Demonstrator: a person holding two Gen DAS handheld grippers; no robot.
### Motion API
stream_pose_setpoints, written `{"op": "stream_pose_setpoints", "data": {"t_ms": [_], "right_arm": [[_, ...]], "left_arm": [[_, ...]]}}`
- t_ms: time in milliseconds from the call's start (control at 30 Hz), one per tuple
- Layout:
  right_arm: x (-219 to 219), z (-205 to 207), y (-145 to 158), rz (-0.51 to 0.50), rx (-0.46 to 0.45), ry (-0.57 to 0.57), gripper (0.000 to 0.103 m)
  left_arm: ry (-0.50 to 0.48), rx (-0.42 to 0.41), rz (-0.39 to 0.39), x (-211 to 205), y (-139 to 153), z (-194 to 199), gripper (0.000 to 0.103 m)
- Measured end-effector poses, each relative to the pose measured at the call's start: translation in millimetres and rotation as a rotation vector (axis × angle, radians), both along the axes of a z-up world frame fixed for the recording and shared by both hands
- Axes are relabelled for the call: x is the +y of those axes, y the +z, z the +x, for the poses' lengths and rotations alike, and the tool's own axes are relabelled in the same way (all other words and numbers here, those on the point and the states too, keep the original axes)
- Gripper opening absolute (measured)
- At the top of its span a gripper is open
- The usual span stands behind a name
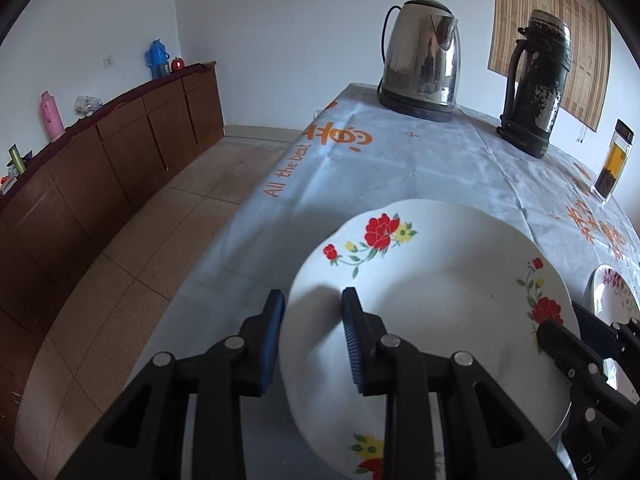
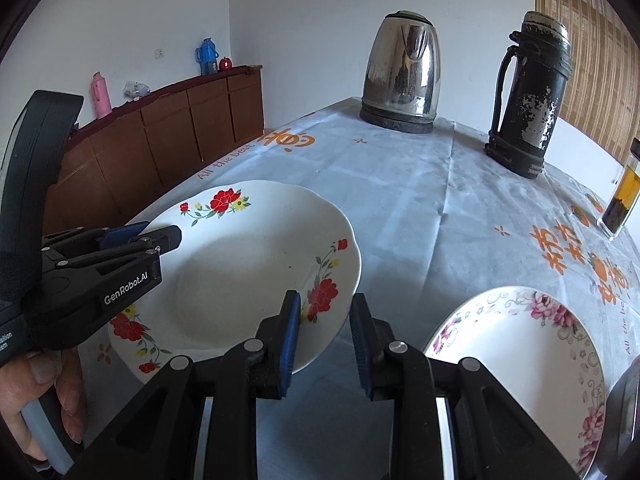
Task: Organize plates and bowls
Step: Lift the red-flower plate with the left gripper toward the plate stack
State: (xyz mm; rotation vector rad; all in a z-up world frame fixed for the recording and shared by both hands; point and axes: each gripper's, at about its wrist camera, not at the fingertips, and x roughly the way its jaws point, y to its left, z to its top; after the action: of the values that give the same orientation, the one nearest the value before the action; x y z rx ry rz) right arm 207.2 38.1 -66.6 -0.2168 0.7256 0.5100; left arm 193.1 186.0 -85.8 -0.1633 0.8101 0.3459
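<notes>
Both the left tool [image 1: 313, 312] and the right tool [image 2: 325, 320] were clamped on opposite rims of the red-flowered plate [image 2: 240, 264], lifted off the tabletop [image 2: 420, 200], while the pink-flowered plate [image 2: 520, 344] sat beside it, unstacked.

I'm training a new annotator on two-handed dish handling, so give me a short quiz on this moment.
1. True or false: only one tool grips the red-flowered plate.
2. Which item stands farthest back on the table? A) steel kettle B) dark flask C) tea bottle
3. What colour are the flowers on the second plate, at the right?

Key
1. False: the left tool and the right tool clamp opposite sides of its rim.
2. A.
3. Pink.
</notes>
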Motion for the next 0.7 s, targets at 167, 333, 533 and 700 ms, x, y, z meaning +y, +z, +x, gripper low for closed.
{"op": "stream_pose_setpoints", "data": {"t_ms": [167,333,533,700], "right_arm": [[-6,-7,8,-0.002,-0.053,-0.019,0.027],[-9,-12,11,-0.002,-0.073,-0.026,0.027],[-11,-21,17,0.004,-0.118,-0.031,0.027],[-17,-22,20,0.01,-0.135,-0.045,0.027]], "left_arm": [[-0.027,-0.03,0.011,-8,4,-2,0.028],[-0.028,-0.055,-0.004,-6,7,-4,0.028],[-0.041,-0.11,-0.005,-9,16,-9,0.028],[-0.06,-0.141,-0.005,-14,20,-10,0.028]]}}
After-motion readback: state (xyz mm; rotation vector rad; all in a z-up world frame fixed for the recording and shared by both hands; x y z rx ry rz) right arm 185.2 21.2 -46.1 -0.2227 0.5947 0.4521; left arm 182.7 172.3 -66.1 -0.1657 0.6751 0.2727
